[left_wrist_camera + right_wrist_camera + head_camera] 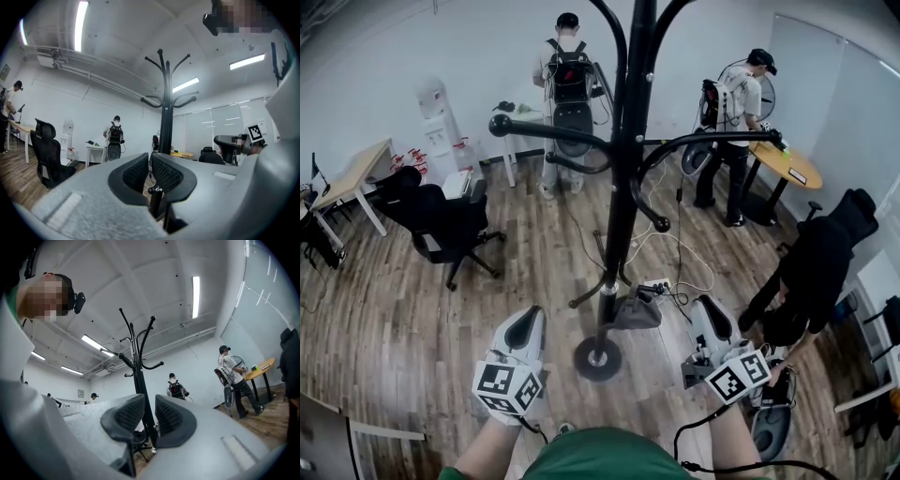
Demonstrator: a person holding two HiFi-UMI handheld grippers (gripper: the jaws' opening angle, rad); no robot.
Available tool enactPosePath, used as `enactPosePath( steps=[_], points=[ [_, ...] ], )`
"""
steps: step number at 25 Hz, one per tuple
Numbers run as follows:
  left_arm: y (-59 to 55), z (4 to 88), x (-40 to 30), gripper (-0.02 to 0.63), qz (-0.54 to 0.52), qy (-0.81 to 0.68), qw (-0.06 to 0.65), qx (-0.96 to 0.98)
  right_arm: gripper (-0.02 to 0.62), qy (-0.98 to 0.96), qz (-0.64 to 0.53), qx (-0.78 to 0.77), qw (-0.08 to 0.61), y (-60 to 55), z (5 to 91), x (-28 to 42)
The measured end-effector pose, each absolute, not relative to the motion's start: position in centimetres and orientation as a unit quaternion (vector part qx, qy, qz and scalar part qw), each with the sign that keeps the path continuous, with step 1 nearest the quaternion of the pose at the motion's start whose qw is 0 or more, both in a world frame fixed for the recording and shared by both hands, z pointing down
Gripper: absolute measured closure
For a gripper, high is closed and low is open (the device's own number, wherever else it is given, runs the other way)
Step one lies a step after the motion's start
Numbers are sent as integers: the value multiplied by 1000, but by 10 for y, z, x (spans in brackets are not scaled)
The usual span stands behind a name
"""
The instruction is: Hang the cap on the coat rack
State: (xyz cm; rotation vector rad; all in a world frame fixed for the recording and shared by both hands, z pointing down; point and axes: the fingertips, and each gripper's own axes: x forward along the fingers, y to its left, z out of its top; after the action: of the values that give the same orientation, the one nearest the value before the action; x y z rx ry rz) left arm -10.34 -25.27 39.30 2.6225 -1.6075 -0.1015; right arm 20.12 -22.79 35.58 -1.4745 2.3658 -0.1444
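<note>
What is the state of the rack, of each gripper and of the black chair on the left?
Rack: upright, hooks bare.
Left gripper: jaws together, empty.
Right gripper: jaws slightly apart, empty.
Chair: nobody in it.

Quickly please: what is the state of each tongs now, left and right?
Left tongs: closed, holding nothing.
Right tongs: nearly closed, with a narrow gap, holding nothing.
</note>
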Motion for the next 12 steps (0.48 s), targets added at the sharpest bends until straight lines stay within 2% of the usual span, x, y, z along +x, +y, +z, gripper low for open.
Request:
enactPosePath(
  steps=[12],
  points=[
    [-261,397,-117,575,-35,-526,37,849,534,834,-32,-526,166,-231,348,193]
  ],
)
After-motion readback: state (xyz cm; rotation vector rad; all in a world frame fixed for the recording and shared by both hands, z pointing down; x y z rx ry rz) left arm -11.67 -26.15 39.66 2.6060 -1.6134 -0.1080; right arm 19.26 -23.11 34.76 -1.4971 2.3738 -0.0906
